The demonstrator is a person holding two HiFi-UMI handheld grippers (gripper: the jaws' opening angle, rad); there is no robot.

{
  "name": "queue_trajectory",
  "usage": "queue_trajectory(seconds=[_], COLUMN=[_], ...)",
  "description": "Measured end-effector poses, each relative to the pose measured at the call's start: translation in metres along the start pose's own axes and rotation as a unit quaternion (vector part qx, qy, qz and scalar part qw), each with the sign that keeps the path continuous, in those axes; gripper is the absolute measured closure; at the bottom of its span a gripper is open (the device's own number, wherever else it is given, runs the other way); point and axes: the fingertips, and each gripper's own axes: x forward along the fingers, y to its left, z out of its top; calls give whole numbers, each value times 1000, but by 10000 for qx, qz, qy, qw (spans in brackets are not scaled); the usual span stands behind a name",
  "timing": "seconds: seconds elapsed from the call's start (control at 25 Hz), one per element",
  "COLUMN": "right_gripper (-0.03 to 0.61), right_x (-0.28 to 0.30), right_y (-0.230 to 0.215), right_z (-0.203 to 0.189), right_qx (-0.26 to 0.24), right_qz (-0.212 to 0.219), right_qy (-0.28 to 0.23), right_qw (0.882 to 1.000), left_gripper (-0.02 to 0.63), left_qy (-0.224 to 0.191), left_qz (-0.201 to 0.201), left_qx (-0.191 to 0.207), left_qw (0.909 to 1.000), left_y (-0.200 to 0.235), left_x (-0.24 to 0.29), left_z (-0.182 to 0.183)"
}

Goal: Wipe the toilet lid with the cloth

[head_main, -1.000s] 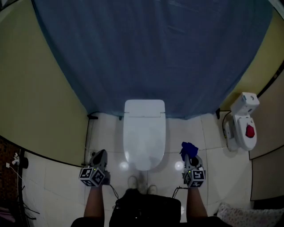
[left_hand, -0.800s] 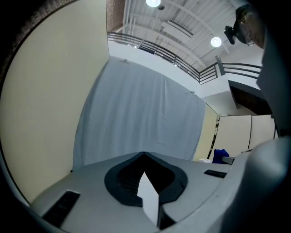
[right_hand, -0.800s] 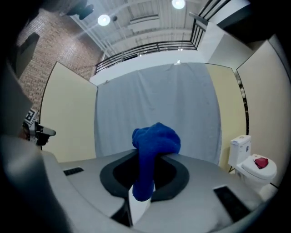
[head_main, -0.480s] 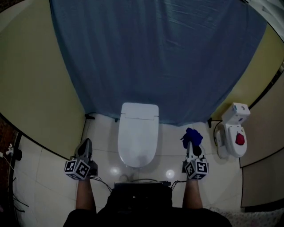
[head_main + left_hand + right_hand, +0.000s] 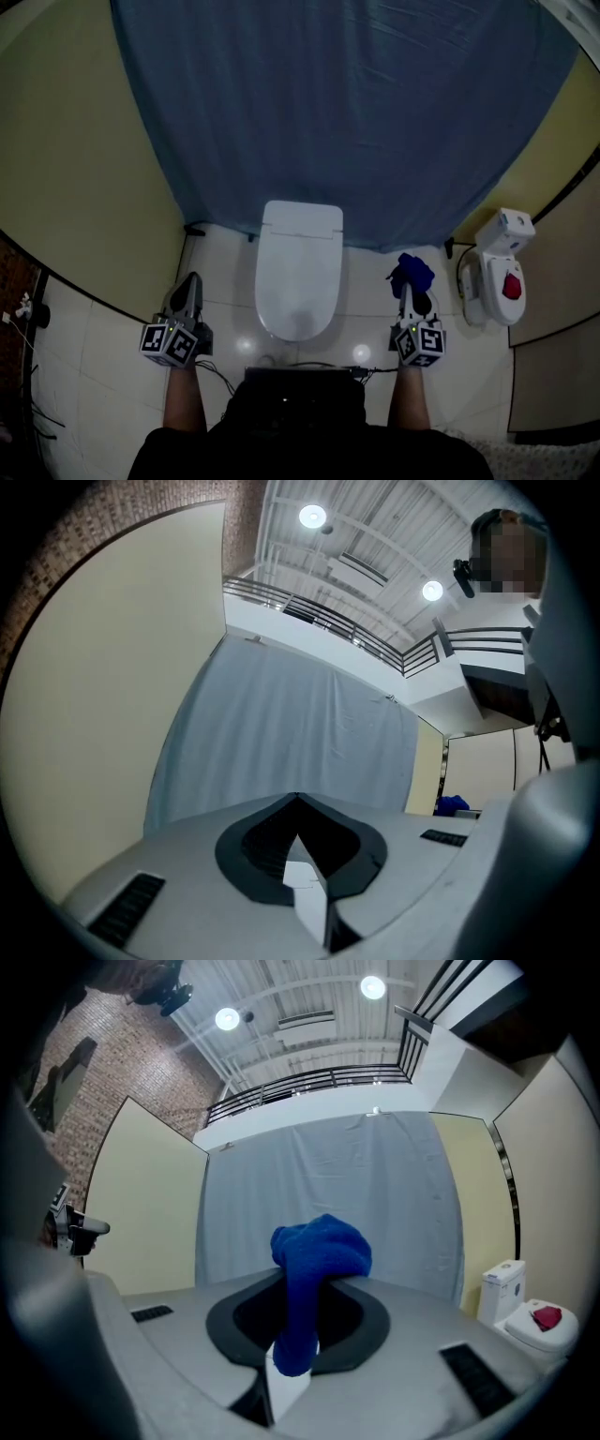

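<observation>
- R gripper (image 5: 411, 296) right of toilet lid (image 5: 298, 281), jaws pinching blue cloth (image 5: 409, 273); prob. ready to wipe;
- L gripper (image 5: 190, 289) left of lid, jaws together, empty; spare for now.

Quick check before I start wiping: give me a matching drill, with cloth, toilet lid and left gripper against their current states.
1. cloth
2. toilet lid
3. left gripper

A. jaws shut, nothing between them
B. blue, clamped by the right gripper
C. white, closed, between the two grippers in the head view

Pairs: 1-B, 2-C, 3-A
</observation>
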Motion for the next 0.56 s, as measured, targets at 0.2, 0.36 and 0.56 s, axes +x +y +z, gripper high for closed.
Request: queue_trajectory(seconds=[0.2,0.36,0.56], right_gripper=[525,525,525], right_x=[11,11,17], right_y=[10,14,19], right_z=[11,12,12], right_qx=[-96,-161,-190], right_qz=[10,-34,-69], right_qy=[-116,-98,-29], right_qw=[9999,9998,9998], left_gripper=[621,621,621], left_qy=[-137,-152,-79], left_qz=[-100,-67,-35], left_qx=[99,43,59], left_qw=[9998,9999,9999], left_y=[12,23,31], left_x=[6,6,8], left_z=[10,11,11])
